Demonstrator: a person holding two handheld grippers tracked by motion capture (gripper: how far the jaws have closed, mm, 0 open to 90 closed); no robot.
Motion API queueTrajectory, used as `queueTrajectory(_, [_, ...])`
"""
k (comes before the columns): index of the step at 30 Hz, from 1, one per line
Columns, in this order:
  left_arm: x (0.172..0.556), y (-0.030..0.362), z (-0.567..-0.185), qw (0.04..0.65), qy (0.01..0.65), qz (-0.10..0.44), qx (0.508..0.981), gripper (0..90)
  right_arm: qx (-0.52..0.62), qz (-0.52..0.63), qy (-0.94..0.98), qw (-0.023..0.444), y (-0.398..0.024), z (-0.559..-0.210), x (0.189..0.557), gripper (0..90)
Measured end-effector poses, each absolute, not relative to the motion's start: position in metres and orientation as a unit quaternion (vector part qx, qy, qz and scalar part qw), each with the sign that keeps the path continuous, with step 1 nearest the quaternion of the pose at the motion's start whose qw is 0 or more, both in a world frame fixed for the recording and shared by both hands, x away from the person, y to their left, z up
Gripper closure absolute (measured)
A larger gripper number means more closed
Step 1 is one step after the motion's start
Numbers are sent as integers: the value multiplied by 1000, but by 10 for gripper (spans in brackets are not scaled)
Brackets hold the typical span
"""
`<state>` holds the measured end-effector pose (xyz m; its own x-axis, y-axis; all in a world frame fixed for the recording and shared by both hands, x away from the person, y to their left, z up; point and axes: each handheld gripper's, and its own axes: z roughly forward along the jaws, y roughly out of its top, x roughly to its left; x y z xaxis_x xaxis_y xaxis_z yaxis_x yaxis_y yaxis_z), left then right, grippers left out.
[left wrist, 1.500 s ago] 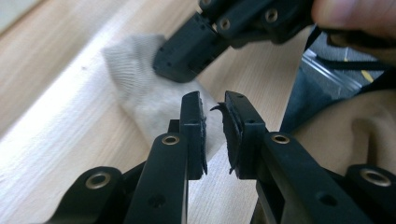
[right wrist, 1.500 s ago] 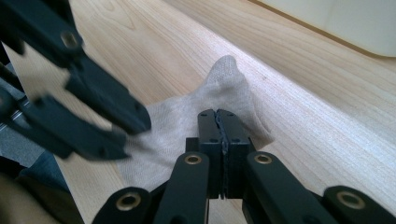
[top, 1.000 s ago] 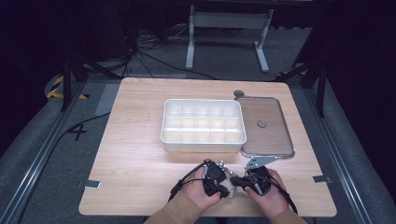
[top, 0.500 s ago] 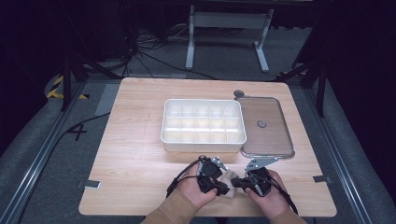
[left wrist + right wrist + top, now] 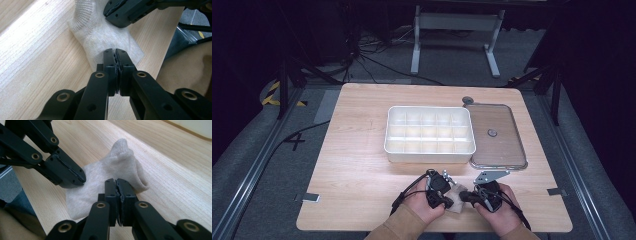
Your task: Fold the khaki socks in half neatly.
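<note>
- Sock (image 5: pixel 105 37) lies rumpled on tabletop (image 5: pixel 362 170), unfolded.
- Left claw (image 5: pixel 115 53) has just been closing, pinching its edge.
- Right claw (image 5: pixel 116 183) pinches it too, loosening slightly.

Small off-white knit sock (image 5: pixel 457 199), ribbed weave, lies crumpled and flat on the wooden table (image 5: pixel 362 170), bottom centre of the high view, close to the table's near edge. In the left gripper view the sock (image 5: pixel 105 37) runs from upper centre down to mid-frame, one end bunched at the top, fabric wrinkled. In the right gripper view the sock (image 5: pixel 110 177) sits mid-frame, one rounded end puffed up toward the upper centre, the rest spread flat toward the lower left. One edge is pinched in the left hand-held gripper (image 5: pixel 115 58), another in the right hand-held gripper (image 5: pixel 116 187).
</note>
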<state>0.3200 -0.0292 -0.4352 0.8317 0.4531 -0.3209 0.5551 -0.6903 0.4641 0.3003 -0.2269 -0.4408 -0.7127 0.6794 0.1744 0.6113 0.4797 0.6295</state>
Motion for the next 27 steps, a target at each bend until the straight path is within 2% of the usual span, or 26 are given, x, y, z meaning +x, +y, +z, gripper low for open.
queueTrajectory(9, [320,-29,-436,274,291,-89,912,894,404,378,832,36,-234,-435,301,722])
queueTrajectory(11, [319,-29,-436,272,292,-86,913,896,418,383,823,36,-236,-434,303,656])
queueTrajectory(17, [319,-30,-437,279,292,-82,911,896,433,373,820,36,-236,-439,305,602])
queueTrajectory(18, [318,-30,-437,279,292,-81,911,896,441,367,818,32,-236,-441,306,558])
queueTrajectory(23, [318,-30,-437,282,291,-78,911,896,447,361,818,20,-235,-447,309,535])
queueTrajectory(27, [317,-30,-435,272,292,-75,914,895,455,369,810,-8,-237,-453,313,535])
